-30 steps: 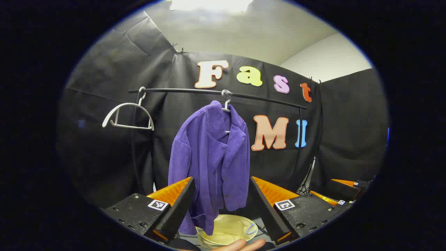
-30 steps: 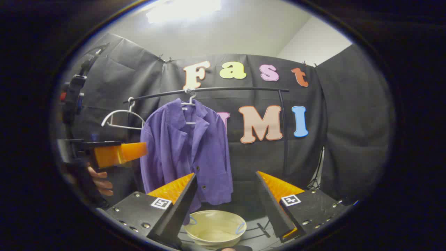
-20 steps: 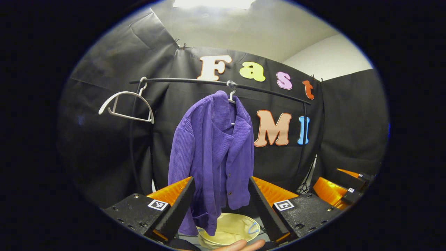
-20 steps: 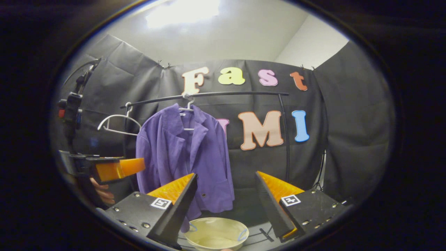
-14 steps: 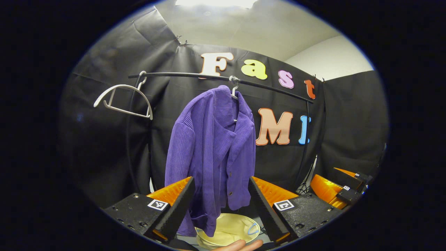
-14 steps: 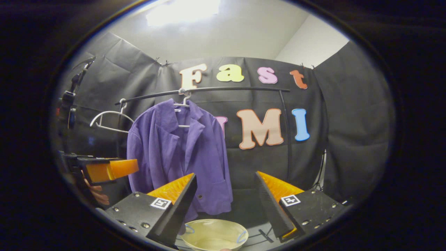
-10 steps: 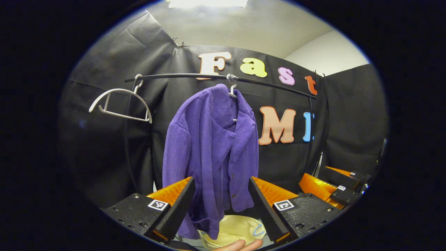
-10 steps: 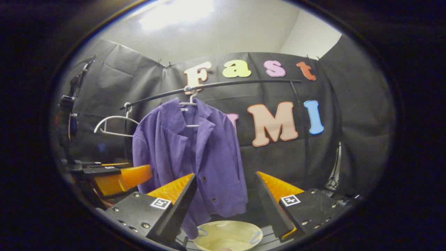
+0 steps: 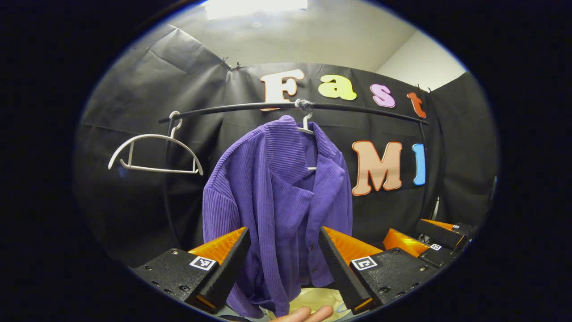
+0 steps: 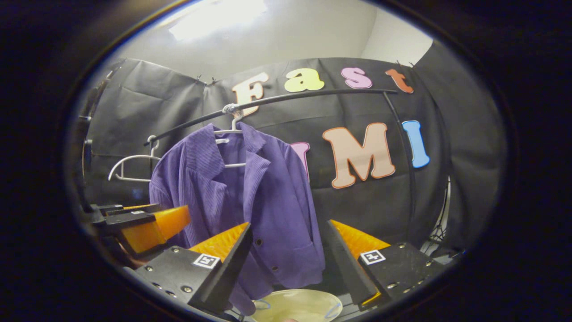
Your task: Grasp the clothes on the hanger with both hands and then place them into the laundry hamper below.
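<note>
Both sets of fingers are spread with nothing between them: the left gripper (image 9: 279,259) and right gripper (image 10: 288,255) face the purple jacket (image 9: 277,201), which hangs on its hanger (image 10: 230,129) above the hamper (image 10: 297,306). No grasp yet; all 2 steps remain.

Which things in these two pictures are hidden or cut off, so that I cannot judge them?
- Laundry hamper: in the right gripper view the bottom edge cuts it off; its inside cannot be judged.
- Hanger under the purple jacket: in the left gripper view the collar covers its arms.
- Jacket hem: in both views each gripper's own fingers stand before it.
- Left gripper, right gripper view: the jacket sleeve lies behind it; contact cannot be told.
</note>
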Demonstrator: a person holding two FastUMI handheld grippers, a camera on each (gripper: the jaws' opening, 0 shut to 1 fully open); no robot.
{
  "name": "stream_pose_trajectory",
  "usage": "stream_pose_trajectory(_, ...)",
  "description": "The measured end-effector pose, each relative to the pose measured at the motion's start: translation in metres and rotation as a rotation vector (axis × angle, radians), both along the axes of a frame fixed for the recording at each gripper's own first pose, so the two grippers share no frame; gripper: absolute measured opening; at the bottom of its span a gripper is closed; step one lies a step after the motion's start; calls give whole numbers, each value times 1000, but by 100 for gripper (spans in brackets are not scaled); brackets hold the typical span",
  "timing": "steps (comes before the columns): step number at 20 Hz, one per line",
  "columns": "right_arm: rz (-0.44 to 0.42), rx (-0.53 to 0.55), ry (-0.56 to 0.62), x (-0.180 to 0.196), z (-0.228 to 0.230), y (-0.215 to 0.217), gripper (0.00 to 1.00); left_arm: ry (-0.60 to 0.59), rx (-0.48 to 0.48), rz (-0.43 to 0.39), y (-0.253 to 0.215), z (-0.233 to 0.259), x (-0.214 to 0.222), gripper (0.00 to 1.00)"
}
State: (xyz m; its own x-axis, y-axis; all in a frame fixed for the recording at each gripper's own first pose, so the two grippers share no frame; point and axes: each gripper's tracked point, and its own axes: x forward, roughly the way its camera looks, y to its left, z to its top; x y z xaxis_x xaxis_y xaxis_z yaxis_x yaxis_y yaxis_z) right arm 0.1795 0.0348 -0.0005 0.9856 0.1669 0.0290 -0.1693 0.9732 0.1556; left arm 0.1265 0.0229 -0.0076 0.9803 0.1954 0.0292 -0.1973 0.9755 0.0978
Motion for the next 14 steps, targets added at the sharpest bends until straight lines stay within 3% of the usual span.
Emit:
stream_pose_trajectory(6,112,27,28,49,1,37,98,25,-45,20,16,-6,43,90)
stream_pose_trajectory(8,153,46,36,65,2,54,98,11,-40,54,29,-3,52,84)
stream_pose_trajectory(11,180,57,50,95,0,71,98,-28,-12,88,38,3,65,65)
stream_pose_trajectory(14,133,23,88,124,-15,68,98,-39,52,103,43,3,76,41)
